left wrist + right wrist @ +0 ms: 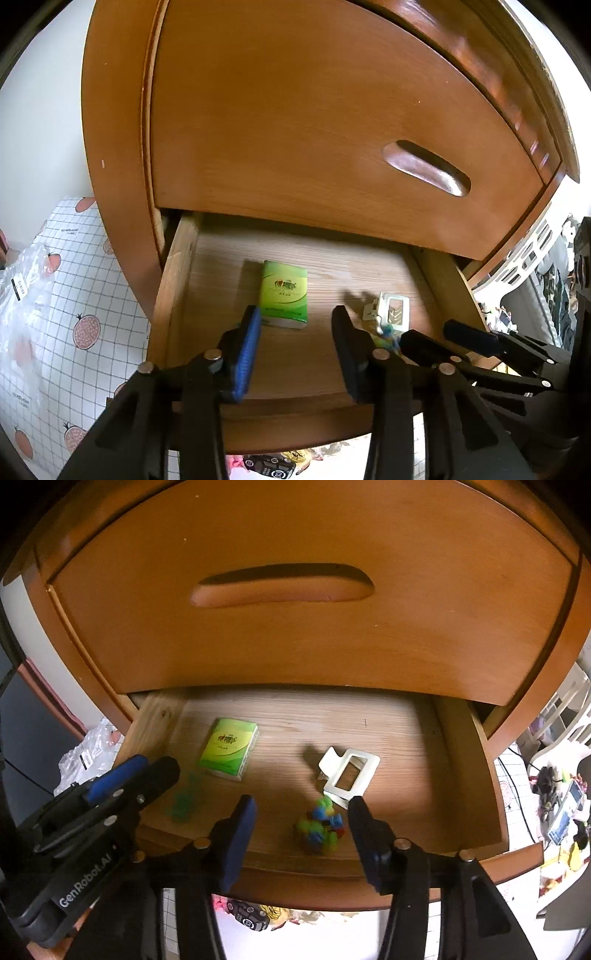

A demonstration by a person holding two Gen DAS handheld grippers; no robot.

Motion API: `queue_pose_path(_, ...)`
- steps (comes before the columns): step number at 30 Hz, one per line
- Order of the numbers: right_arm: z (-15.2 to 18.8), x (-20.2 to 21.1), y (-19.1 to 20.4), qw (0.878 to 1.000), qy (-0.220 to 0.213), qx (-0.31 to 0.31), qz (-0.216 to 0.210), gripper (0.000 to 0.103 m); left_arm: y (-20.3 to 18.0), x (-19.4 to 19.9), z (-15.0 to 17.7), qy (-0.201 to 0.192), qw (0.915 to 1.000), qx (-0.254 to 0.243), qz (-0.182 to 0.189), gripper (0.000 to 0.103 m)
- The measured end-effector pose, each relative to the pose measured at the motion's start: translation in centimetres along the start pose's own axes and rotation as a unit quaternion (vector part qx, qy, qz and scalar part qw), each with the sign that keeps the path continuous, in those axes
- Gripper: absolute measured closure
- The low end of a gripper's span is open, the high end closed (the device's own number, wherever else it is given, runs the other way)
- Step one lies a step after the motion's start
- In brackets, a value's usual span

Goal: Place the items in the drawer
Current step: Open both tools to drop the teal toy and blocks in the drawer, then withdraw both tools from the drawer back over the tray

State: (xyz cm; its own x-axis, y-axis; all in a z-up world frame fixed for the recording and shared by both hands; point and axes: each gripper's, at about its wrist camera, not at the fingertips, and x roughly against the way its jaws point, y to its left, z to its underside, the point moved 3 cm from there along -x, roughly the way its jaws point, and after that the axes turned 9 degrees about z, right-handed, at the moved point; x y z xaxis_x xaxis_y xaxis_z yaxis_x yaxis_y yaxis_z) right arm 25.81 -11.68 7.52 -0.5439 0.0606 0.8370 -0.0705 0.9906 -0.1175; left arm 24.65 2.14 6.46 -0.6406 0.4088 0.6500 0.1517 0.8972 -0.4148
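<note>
Nearest the cameras, the left gripper [295,347] and the right gripper [301,834] are held just above the front edge of the open drawer [461,760], both with fingers spread apart and nothing between them. The empty, apart jaws are judged to mean that the items have been let go inside and that neither tool is carrying anything.

Just inside the drawer front, between the right gripper's fingers in its view, a multicoloured toy [319,829] lies on the drawer floor; it appears blurred, so its exact form cannot be told. A faint green blur [183,801] is seen near the drawer's left front corner, and what it is cannot be told.

Further in, a white clip [349,775] rests right of the drawer's middle, just behind the toy. A green tissue pack [283,293] lies flat left of the middle, well apart from the clip.

Beyond the contents, the closed upper drawer front [314,627] overhangs the rear of the drawer, so placing is confined to the front half.
</note>
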Motion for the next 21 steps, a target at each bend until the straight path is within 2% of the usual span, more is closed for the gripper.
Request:
queue_pose_path(4,0.1,-0.2,-0.2,1.0,0.0,-0.002,0.006,0.042,0.3,0.3,-0.2,-0.003,0.9999,0.008,-0.009,0.047)
queue_pose_path(9,0.1,-0.4,-1.1,1.0,-0.001,-0.022,0.008,0.023,0.6,0.7,-0.3,-0.006,0.9997,0.013,-0.018,0.037)
queue_pose_path(13,0.0,-0.4,-1.7,0.999,-0.004,-0.033,0.01,0.014,0.6,0.8,-0.4,-0.01,0.9994,0.014,-0.029,0.032)
queue_pose_path(15,0.0,-0.3,-2.0,0.999,-0.008,-0.037,0.012,0.005,0.6,1.0,-0.5,-0.014,0.9993,0.015,-0.033,0.027)
queue_pose_path(21,-0.2,0.1,-2.7,0.999,-0.017,-0.047,0.011,0.0,0.6,1.5,-0.6,-0.031,0.9982,0.007,-0.051,0.011)
